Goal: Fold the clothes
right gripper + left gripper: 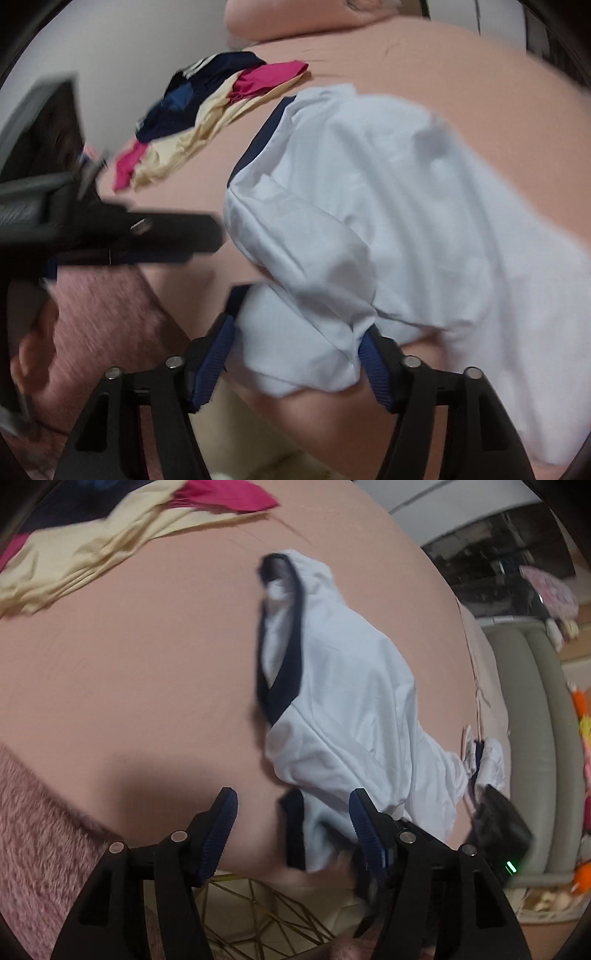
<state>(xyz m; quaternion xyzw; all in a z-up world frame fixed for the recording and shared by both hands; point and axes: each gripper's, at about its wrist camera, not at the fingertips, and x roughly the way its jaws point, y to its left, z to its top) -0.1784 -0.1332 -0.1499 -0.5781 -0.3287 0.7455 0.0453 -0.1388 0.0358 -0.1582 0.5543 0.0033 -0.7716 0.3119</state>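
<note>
You are working over a bed covered with a smooth peach-pink sheet (129, 672). At its near edge lies a fuzzy pink knitted blanket (40, 830). Below that edge you can see a gold wire-frame basket (255, 915). To the right of the bed stands a grey-green padded sofa (532, 716), with blurred orange and yellow toys (581, 716) beyond it. A dark glass-fronted cabinet (491, 554) stands at the far right. A peach-pink pillow (295, 18) rests at the bed's far end.
</note>
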